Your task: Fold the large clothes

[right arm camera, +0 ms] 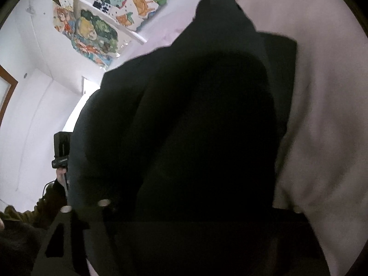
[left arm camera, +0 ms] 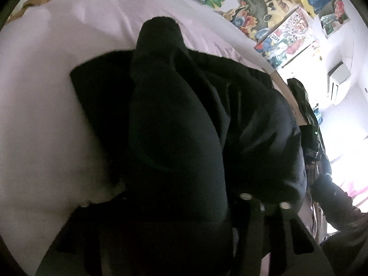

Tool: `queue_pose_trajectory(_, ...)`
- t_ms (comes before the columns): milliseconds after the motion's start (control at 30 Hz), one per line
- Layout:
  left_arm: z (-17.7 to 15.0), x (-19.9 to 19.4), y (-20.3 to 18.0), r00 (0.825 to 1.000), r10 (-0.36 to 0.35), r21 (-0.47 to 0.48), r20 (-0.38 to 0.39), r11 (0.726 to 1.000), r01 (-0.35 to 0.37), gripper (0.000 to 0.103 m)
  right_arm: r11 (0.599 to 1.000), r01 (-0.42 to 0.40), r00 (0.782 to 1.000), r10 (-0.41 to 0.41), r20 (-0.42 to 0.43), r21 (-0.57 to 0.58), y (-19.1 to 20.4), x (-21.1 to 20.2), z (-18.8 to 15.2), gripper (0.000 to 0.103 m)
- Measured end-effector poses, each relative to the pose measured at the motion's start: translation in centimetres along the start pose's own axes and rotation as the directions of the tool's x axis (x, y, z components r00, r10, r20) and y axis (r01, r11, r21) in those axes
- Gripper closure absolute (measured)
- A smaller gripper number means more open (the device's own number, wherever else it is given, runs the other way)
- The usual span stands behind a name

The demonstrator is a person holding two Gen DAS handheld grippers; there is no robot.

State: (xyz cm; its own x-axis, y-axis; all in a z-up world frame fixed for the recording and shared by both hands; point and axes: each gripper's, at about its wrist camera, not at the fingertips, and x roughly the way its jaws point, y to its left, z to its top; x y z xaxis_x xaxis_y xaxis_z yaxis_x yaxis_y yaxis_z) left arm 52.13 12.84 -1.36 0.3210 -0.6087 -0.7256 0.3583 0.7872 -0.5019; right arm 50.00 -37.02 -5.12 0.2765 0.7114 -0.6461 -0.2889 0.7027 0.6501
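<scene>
A large black garment hangs bunched over my left gripper and covers its fingers; it drapes down onto a pale pink bed sheet. In the right wrist view the same black garment fills the middle and hides my right gripper. Both grippers appear shut on the cloth, lifted above the bed. The other hand-held gripper shows at the left of the right wrist view, with the person's hand below it.
The pink sheet spreads under the garment. Colourful posters cover the white wall behind the bed, seen also in the right wrist view. An air conditioner hangs at right. A wooden door frame stands at left.
</scene>
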Motion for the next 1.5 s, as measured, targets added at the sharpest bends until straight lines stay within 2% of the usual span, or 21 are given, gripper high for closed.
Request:
queue_pose_trajectory(100,-0.3,-0.6,-1.1,0.999,0.027,0.005,0.028,1.000,-0.027,0.076,1.000,-0.003,0.999,0.003,0.042,-0.005,0.8,-1.2,-0.5,0.060)
queue_pose_trajectory(233,-0.4,-1.0,-2.2,0.998,0.043,-0.042,0.050,0.998,-0.041,0.082,1.000,-0.012,0.995,0.011,0.097,0.014,1.4,-2.2,-1.2,0.066)
queue_pose_trajectory(367,-0.7,-2.5,-3.5,0.996,0.045,-0.078,0.079,0.996,-0.039,0.085,1.000,-0.014,0.990,0.010,0.142,0.028,3.7,-3.6,-1.7,0.072)
queue_pose_trajectory(533,-1.9,-5.9,-6.6,0.993,0.074,-0.063,0.091,0.996,-0.069,0.085,0.999,0.039,0.988,-0.040,0.146,0.009,9.1,-6.1,-2.4,0.073)
queue_pose_trajectory(633,-3.3,-8.0,-9.3,0.990,0.107,-0.034,0.089,0.994,-0.105,0.085,0.996,0.091,0.984,-0.086,0.154,-0.023,12.9,-8.3,-4.4,0.073)
queue_pose_trajectory(800,-6.2,-11.1,-13.9,0.985,0.149,0.005,0.092,0.989,-0.150,0.085,0.993,0.116,0.982,-0.109,0.157,-0.031,17.8,-11.7,-7.5,0.073)
queue_pose_trajectory(933,-8.2,-10.6,-15.4,0.981,0.189,0.005,0.050,0.982,-0.190,0.085,0.987,0.158,0.982,-0.155,0.105,-0.015,19.1,-12.1,-9.1,0.073)
queue_pose_trajectory(1033,-10.1,-8.3,-14.5,0.981,0.195,-0.020,0.011,0.981,-0.194,0.085,0.980,0.197,0.979,-0.198,0.058,0.014,18.1,-10.5,-10.2,0.072)
queue_pose_trajectory(1133,-11.1,-6.2,-13.5,0.971,0.237,-0.013,-0.018,0.971,-0.237,0.080,0.964,0.255,0.966,-0.257,0.023,0.072,16.1,-8.4,-11.2,0.067)
queue_pose_trajectory(1333,-11.3,-5.0,-12.7,0.954,0.298,-0.010,-0.024,0.954,-0.298,0.062,0.947,0.307,0.947,-0.314,0.074,0.094,14.7,-7.2,-11.9,0.046)
queue_pose_trajectory(1400,-11.5,-5.1,-12.6,0.949,0.315,-0.031,-0.019,0.949,-0.315,0.053,0.928,0.359,0.925,-0.368,0.096,0.104,14.7,-7.4,-12.1,0.032)
queue_pose_trajectory(1433,-11.6,-5.2,-12.5,0.944,0.330,-0.043,-0.009,0.943,-0.330,0.049,0.918,0.381,0.914,-0.393,0.107,0.112,14.8,-7.5,-12.3,0.029)
queue_pose_trajectory(1500,-12.2,-6.0,-12.6,0.932,0.361,-0.072,0.032,0.931,-0.359,0.048,0.906,0.404,0.898,-0.419,0.130,0.130,14.9,-8.1,-12.9,0.023)
